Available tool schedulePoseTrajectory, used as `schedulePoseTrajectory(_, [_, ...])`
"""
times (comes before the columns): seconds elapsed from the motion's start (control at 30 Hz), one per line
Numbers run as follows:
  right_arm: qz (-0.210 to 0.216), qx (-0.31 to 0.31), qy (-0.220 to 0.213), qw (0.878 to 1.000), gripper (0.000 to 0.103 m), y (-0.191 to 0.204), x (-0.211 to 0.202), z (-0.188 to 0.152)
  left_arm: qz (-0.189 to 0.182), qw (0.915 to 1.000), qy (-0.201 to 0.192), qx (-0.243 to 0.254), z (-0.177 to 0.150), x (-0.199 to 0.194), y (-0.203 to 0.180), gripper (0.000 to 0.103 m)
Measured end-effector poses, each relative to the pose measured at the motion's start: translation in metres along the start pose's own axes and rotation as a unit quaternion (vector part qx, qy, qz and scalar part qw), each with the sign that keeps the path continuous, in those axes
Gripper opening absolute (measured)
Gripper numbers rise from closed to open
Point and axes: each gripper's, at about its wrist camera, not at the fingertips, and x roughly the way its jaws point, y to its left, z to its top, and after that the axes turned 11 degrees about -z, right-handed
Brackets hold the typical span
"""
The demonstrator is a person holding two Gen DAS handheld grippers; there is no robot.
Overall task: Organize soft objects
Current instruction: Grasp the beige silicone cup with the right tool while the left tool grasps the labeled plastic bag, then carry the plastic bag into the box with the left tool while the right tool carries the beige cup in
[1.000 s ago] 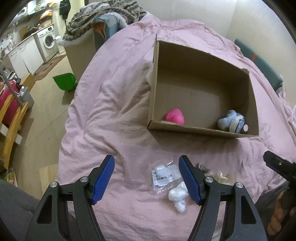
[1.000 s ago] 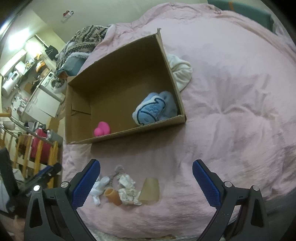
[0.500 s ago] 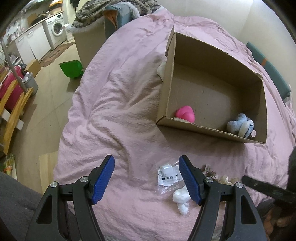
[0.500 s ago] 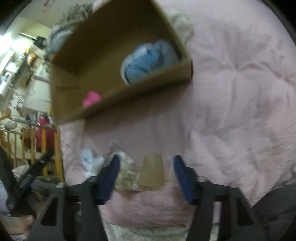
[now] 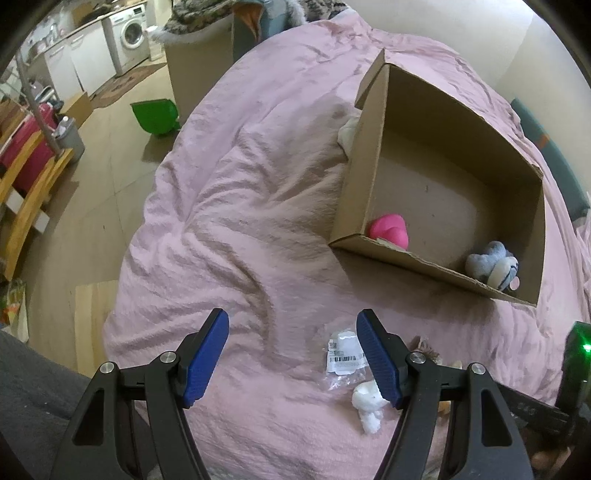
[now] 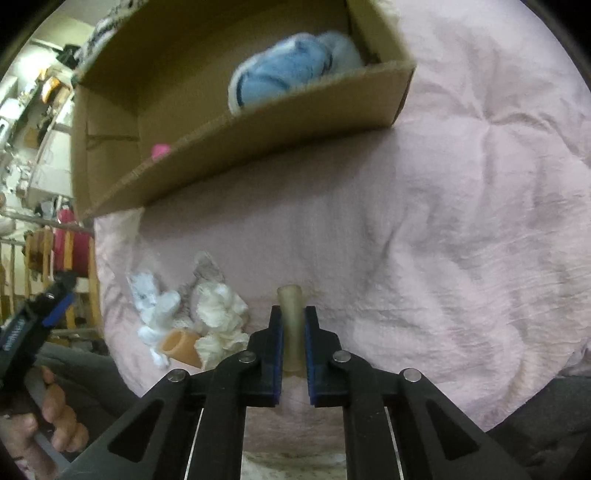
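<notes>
My right gripper (image 6: 293,314) is shut on a soft translucent beige cup (image 6: 291,321), squeezed flat, on the pink bedcover. Left of it lie a crumpled cream cloth (image 6: 219,314), an orange soft tube (image 6: 181,345) and a white fluffy toy (image 6: 157,314). The cardboard box (image 6: 258,136) beyond holds a blue plush (image 6: 291,74) and a pink toy (image 6: 160,149). My left gripper (image 5: 291,350) is open and empty above the cover, near a clear plastic bag (image 5: 341,356) and the white fluffy toy (image 5: 367,400). The box (image 5: 406,258) shows the pink toy (image 5: 389,229) and blue plush (image 5: 491,264).
The pink bedcover (image 5: 240,221) ends at its left edge above a wooden floor with a green bin (image 5: 155,116). A white cloth (image 5: 347,131) lies behind the box. A washing machine (image 5: 131,35) and wooden rails (image 5: 26,195) stand further left.
My right gripper has come down and closed on the beige cup, squeezing it flat. My left gripper has stayed open and shifted slightly towards the box.
</notes>
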Motion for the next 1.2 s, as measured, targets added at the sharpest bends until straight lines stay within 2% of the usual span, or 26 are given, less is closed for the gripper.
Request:
schedulePoseTrajectory(0.1, [0.022,0.015,-0.054,0.998,0.011,-0.005,-0.025,0.002,-0.008,0.9999,0.003,-0.014,0.001,0.001,0.004,0.069])
schedulePoseTrajectory(0.2, [0.05,0.024,-0.101,0.993,0.011,-0.007,-0.046,0.003,-0.023,0.9992,0.024,-0.024,0.0,0.011,0.003,0.069])
schedulePoseTrajectory(0.37, [0.086,0.033,-0.103,0.99,0.011,-0.009,-0.049,0.005,-0.036,0.9967,0.072,-0.013,-0.007,0.042,-0.012,0.069])
schedulePoseTrajectory(0.57, [0.098,0.032,-0.107,0.989,0.011,-0.01,-0.051,0.007,-0.034,0.9942,0.101,0.013,-0.013,0.071,-0.027,0.068])
schedulePoseTrajectory(0.67, [0.101,0.035,-0.103,0.989,0.011,-0.011,-0.052,0.008,-0.028,0.9931,0.112,0.022,-0.016,0.082,-0.03,0.058])
schedulePoseTrajectory(0.83, [0.113,0.051,-0.093,0.988,0.011,-0.018,-0.048,0.009,-0.029,0.9913,0.126,0.025,-0.021,0.091,-0.031,0.032])
schedulePoseTrajectory(0.87, [0.112,0.052,-0.091,0.988,0.011,-0.018,-0.048,0.009,-0.028,0.9913,0.126,0.027,-0.022,0.091,-0.032,0.021])
schedulePoseTrajectory(0.97, [0.111,0.054,-0.089,0.988,0.011,-0.019,-0.047,0.009,-0.041,0.9913,0.124,0.018,-0.021,0.087,-0.029,0.021])
schedulePoseTrajectory(1.2, [0.107,0.049,-0.095,0.988,0.011,-0.018,-0.05,0.008,-0.045,0.9955,0.077,0.031,-0.013,0.052,-0.03,0.021])
